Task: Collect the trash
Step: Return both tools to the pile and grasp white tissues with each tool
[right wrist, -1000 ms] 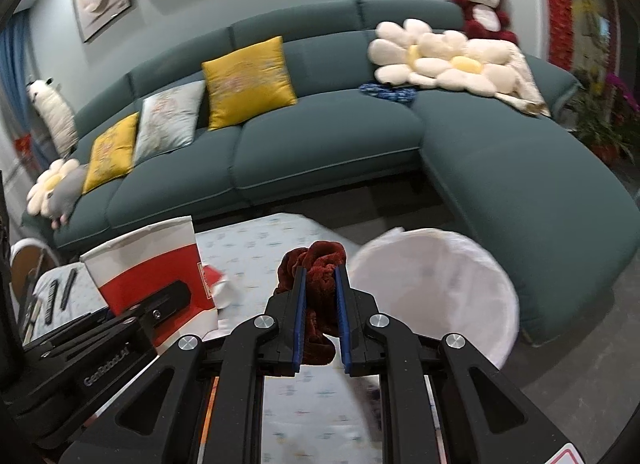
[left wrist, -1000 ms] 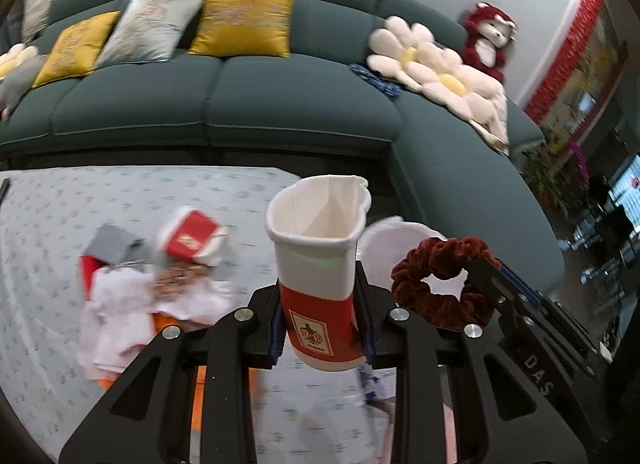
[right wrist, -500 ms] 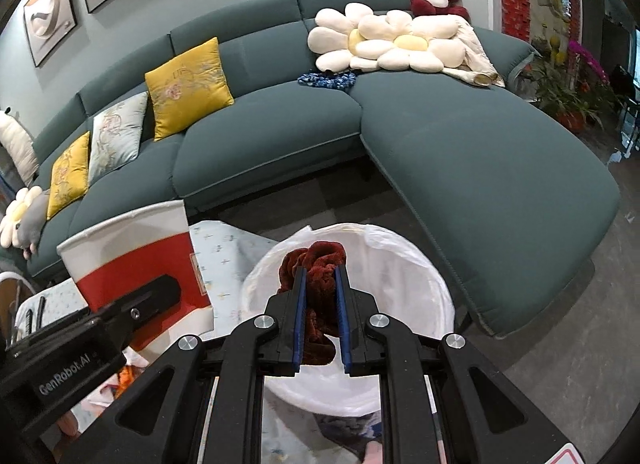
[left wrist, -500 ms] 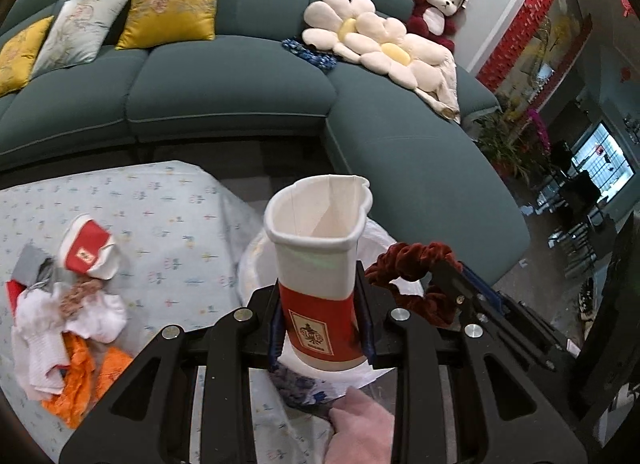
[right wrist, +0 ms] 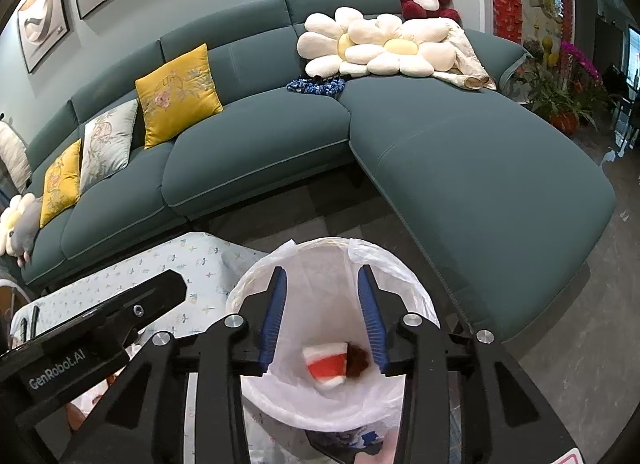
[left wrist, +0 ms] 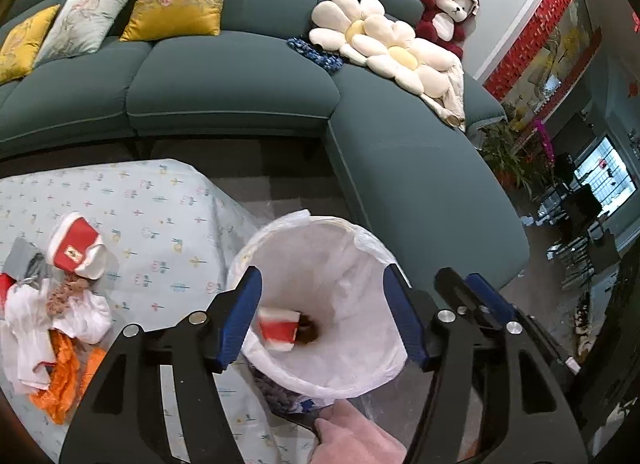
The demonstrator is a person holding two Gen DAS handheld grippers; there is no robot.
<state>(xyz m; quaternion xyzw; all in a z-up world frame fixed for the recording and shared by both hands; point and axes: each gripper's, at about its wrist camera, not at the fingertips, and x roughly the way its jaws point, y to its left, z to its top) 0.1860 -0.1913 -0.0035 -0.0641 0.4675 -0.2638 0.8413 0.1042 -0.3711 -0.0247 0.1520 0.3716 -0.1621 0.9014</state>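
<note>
The red-and-white paper cup (left wrist: 279, 329) is lying on its side at the bottom of the white-lined trash bin (left wrist: 372, 248), long axis running roughly left to right; which end is the mouth cannot be told, the cup being blurred. The dark red scrunchie (left wrist: 307, 333) is seen just to its right, touching it.

Left gripper (left wrist: 322, 314) is being held above the bin, fingers released and spread wide, nothing between them. Cup and scrunchie are lying well below the blue pads, nearer the left finger (left wrist: 240, 318) in this view.

Right gripper (right wrist: 322, 316) is likewise being held over the bin, pointing down into it, fingers released and empty; in its view the cup (right wrist: 326, 364) and scrunchie (right wrist: 357, 360) are showing between and below the fingers, the scrunchie close to the right pad.

The left gripper's body is showing at the left of the right wrist view, beside the right one.

More trash is lying on the desk (left wrist: 152, 200) at left: a second red-and-white cup (left wrist: 78, 250), white tissues (left wrist: 32, 320), orange wrapper (left wrist: 60, 376). A green sofa (left wrist: 224, 80) is standing on the far side.
</note>
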